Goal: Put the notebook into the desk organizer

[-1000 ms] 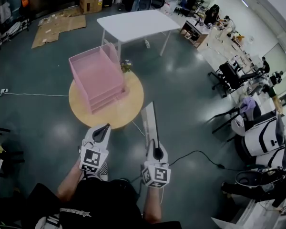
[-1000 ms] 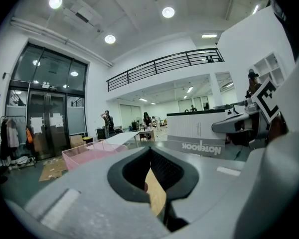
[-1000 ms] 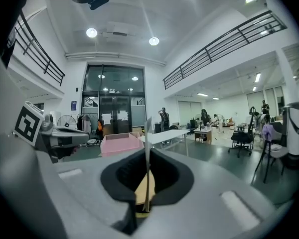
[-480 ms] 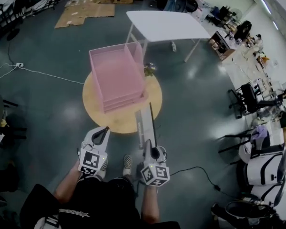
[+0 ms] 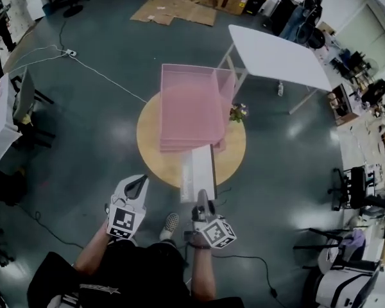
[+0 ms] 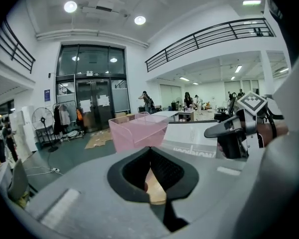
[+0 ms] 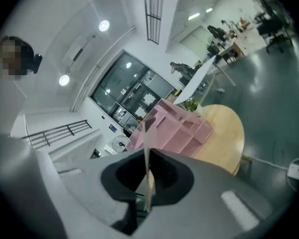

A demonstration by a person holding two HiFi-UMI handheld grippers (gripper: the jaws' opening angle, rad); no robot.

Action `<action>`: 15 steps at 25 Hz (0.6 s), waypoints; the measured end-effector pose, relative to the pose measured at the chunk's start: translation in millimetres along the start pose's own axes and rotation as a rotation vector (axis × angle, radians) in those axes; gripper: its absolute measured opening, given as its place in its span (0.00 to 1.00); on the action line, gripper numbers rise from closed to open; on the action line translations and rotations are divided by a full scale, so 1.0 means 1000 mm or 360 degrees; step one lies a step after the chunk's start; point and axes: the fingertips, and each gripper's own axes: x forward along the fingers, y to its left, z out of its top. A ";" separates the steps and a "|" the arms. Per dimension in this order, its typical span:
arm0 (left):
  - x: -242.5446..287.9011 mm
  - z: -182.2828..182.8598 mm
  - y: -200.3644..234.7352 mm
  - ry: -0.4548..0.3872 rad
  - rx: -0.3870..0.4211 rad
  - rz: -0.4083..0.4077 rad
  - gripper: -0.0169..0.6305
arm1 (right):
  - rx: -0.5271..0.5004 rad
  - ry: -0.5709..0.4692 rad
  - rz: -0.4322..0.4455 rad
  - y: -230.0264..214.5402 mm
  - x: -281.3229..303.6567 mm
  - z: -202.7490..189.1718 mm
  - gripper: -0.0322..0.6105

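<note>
Right tongs (image 5: 203, 199) clamp notebook (image 5: 199, 171) near pink desk organizer (image 5: 191, 108) on tabletop (image 5: 151, 143); insertion not yet done. Left tongs (image 5: 136, 183) closed, empty.

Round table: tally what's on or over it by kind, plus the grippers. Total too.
organizer: 1, pink
plant: 1, small, beside the organizer
notebook: 1, clamped in the right gripper, over the table's near edge
grippers: 2, the left gripper shut and empty
Total: 5
</note>
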 end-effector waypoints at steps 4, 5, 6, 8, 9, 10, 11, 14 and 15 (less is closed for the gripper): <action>-0.005 -0.006 0.001 0.0038 -0.0029 0.0105 0.04 | 0.0322 0.0027 0.0169 0.001 0.017 -0.004 0.07; -0.005 -0.007 0.002 0.0045 -0.0038 0.0127 0.04 | 0.0358 0.0042 0.0191 0.000 0.020 -0.004 0.07; -0.006 -0.008 0.002 0.0051 -0.0046 0.0148 0.04 | 0.0382 0.0054 0.0228 0.001 0.025 -0.004 0.07; -0.007 -0.009 0.004 0.0062 -0.0058 0.0184 0.04 | 0.0418 0.0072 0.0306 0.002 0.033 -0.003 0.07; -0.008 -0.010 0.004 0.0067 -0.0064 0.0201 0.04 | 0.0435 0.0085 0.0315 -0.001 0.036 -0.003 0.07; -0.008 -0.011 0.004 0.0072 -0.0070 0.0218 0.04 | 0.0458 0.0101 0.0306 -0.006 0.038 -0.004 0.07; -0.008 -0.012 0.004 0.0079 -0.0076 0.0233 0.04 | 0.0488 0.0115 0.0291 -0.012 0.040 -0.005 0.07; -0.010 -0.014 0.005 0.0100 -0.0091 0.0270 0.04 | 0.0586 0.0141 0.0268 -0.023 0.046 -0.007 0.07; -0.010 -0.015 0.005 0.0106 -0.0095 0.0280 0.04 | 0.0617 0.0146 0.0274 -0.025 0.049 -0.007 0.07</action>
